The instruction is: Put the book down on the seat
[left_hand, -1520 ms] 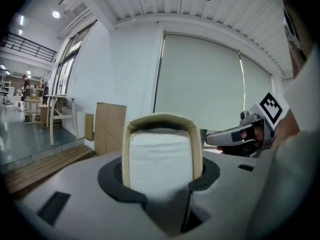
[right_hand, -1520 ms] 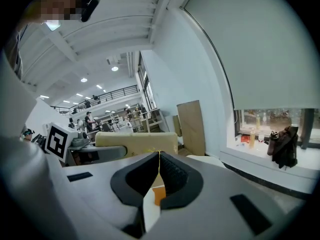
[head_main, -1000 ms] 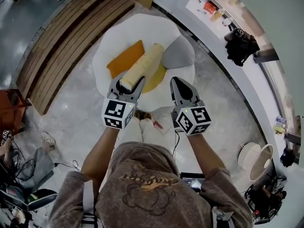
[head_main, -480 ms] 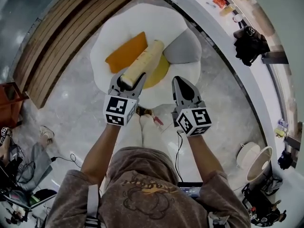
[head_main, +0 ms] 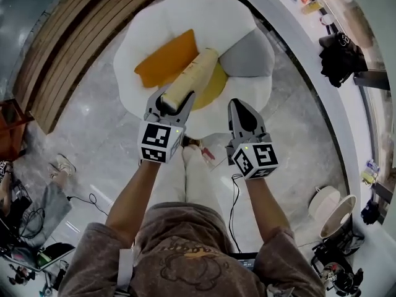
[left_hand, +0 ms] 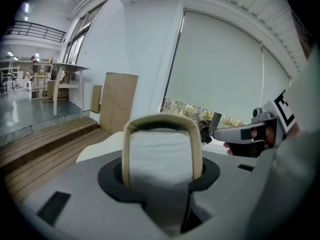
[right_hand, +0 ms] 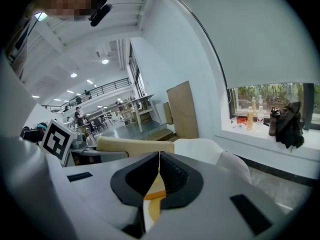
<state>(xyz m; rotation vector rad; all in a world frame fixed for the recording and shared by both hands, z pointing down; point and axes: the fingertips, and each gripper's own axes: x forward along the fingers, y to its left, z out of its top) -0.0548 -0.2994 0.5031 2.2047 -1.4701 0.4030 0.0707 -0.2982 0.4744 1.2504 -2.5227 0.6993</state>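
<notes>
the big white round soft seat (head_main: 204, 17) lies on the floor in front of the person. on it, the orange square cushion (head_main: 162, 60) is at the left, the grey cushion (head_main: 249, 55) at the right, the yellow round cushion (head_main: 210, 93) between them. the thick cream book (head_main: 192, 79) sits between the left claw's (head_main: 171, 99) jaws, out over the orange and yellow cushions. the right claw (head_main: 242, 107) is just right of it. the brown wooden step (head_main: 68, 48) lies left of the seat.

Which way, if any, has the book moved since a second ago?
Yes. The book in the left gripper slid nearer the person: its far end was level with the orange cushion's far corner, now short of it.
</notes>
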